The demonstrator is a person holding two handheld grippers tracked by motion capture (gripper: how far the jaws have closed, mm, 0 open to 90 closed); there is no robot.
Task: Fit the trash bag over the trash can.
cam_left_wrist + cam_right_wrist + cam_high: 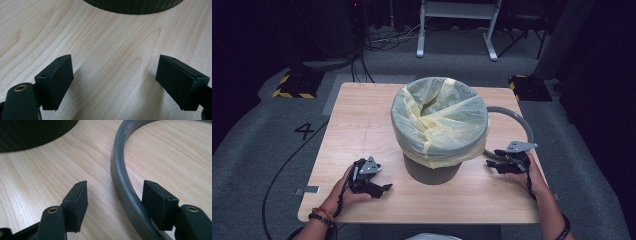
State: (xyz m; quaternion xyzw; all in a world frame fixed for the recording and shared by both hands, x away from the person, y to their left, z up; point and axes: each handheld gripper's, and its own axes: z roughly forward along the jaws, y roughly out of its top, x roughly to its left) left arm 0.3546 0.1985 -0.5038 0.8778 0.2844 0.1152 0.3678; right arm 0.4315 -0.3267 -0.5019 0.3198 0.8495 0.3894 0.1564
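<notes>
Right hand-held gripper [113, 202] sits half-open straddling the grey ring [120, 182] near the surface's [362, 120] right edge, so next it needs to clamp and lift it onto the bin [432, 172].

Looks like a lab or test room, not a home: a small wooden table [362, 125] stands alone on grey carpet [257, 135], dark all around it. Left of the table a "4" [304, 130] is marked on the carpet and a black cable [282, 170] runs past it; beyond the table's far corners sit weights with yellow-black hazard stripes [292, 85], with more loose cables [387, 40] and a white metal frame [457, 25] farther back. On the table, just a bin [432, 170] lined with a yellowish bag [439, 120].
</notes>
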